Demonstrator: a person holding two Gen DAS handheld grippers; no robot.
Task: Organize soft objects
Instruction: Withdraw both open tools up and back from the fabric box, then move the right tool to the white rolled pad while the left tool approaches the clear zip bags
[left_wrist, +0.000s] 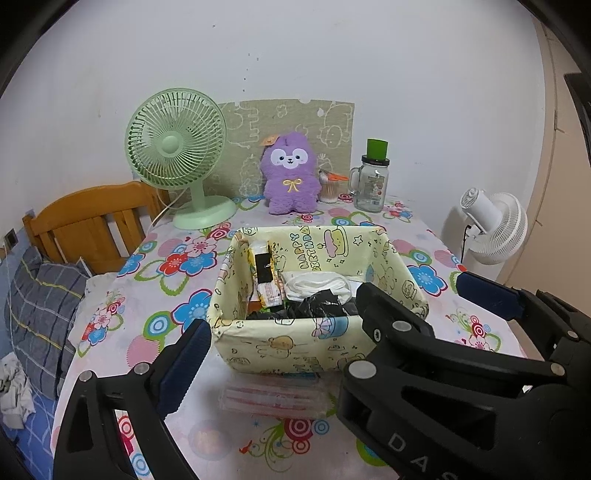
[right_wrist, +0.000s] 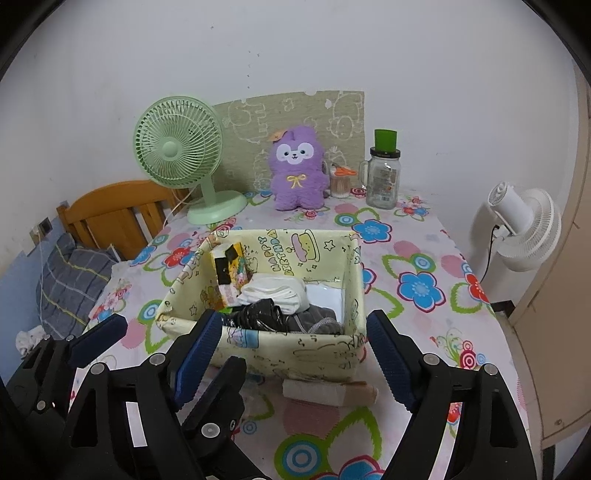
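Socks and dark clothes sit in the yellow box mid-table; both grippers hover near it, fingers wide, empty; white wall beyond.

I see a fuzzy purple plush toy, a clear glass jar, a matt plastic green fan, a glossy black bag and a wooden headboard.

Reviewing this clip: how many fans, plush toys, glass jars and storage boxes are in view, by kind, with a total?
Fans: 2, a mint green desk fan and a white fan beside the table.
Plush toys: 1, the purple fluffy one.
Glass jars: 1, a clear handled jar with green lid.
Storage boxes: 1, the yellow cartoon-print fabric box.
Total: 5
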